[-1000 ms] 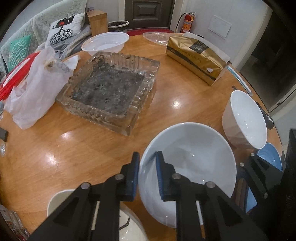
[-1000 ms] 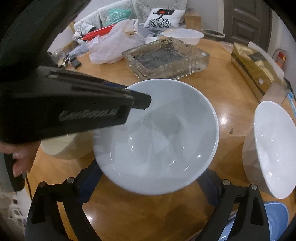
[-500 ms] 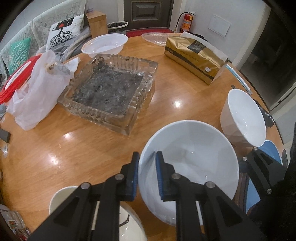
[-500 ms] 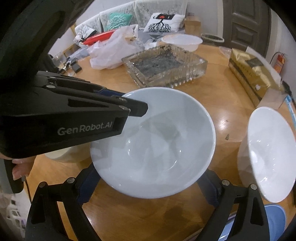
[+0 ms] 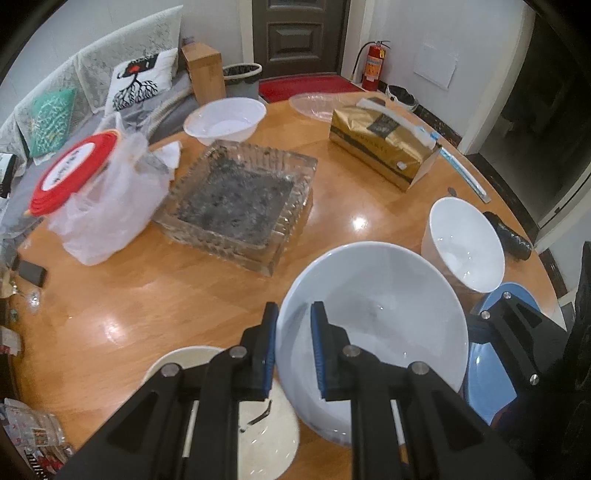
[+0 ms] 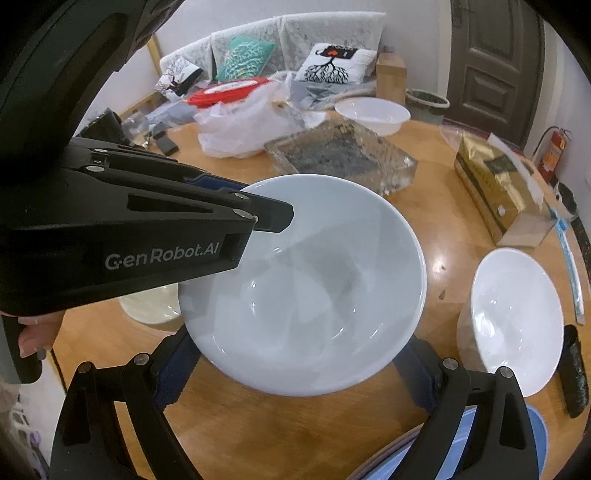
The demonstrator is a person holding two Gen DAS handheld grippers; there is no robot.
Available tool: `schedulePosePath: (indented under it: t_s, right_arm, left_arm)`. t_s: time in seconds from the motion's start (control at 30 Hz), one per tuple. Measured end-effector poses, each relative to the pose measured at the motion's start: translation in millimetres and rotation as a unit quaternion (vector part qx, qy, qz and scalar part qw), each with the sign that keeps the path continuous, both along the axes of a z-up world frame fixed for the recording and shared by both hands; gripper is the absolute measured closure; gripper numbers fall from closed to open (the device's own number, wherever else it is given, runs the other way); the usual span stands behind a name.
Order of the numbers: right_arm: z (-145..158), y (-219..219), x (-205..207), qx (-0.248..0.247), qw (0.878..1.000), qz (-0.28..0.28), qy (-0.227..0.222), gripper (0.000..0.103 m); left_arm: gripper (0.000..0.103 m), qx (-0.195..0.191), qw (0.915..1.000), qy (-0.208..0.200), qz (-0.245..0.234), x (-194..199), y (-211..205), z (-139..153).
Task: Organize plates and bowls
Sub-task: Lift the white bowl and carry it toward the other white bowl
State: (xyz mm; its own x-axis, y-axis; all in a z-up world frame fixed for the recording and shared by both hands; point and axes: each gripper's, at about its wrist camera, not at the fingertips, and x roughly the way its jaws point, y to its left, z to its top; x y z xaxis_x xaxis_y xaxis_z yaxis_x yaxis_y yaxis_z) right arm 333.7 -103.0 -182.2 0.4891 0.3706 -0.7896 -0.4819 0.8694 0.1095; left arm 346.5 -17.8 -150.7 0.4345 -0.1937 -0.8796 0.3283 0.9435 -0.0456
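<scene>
Two grippers hold one big white bowl (image 6: 306,284) above the round table (image 5: 122,295), near its front edge. The left gripper (image 5: 293,347) is pinched almost shut on the bowl's thin rim. The right gripper (image 6: 295,373) is spread wide around the bowl's underside. The bowl looks hard, smooth and slippery, and would likely break if dropped. Holding it at the rim and under the base seems safest.

White walls, dark panelled door (image 5: 301,35); lace-covered sofa (image 6: 295,40), red doormat (image 5: 310,86)

Large white bowl (image 6: 306,295) tilted; smaller bowl (image 6: 517,321) beside.
</scene>
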Motion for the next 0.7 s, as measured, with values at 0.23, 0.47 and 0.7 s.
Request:
schedulePosePath:
  t_s: [0.23, 0.47, 0.7]
  right_arm:
    - [17.8, 24.1, -12.2, -0.007, 1.000, 0.019, -0.016, 0.011]
    - [25.5, 50.1, -17.4, -0.009, 0.999, 0.037, -0.019, 0.011]
    - [25.8, 76.7, -21.3, -0.019, 0.998, 0.059, -0.018, 0.011]
  left_arm:
    - [0.089, 0.000, 0.9998, -0.013, 0.017, -13.2, 23.8, 16.7]
    - [0.089, -0.002, 0.9991, -0.021, 0.036, -25.3, 51.9, 26.7]
    - [0.089, -0.004, 0.9984, -0.020, 0.053, -32.3, 79.5, 26.1]
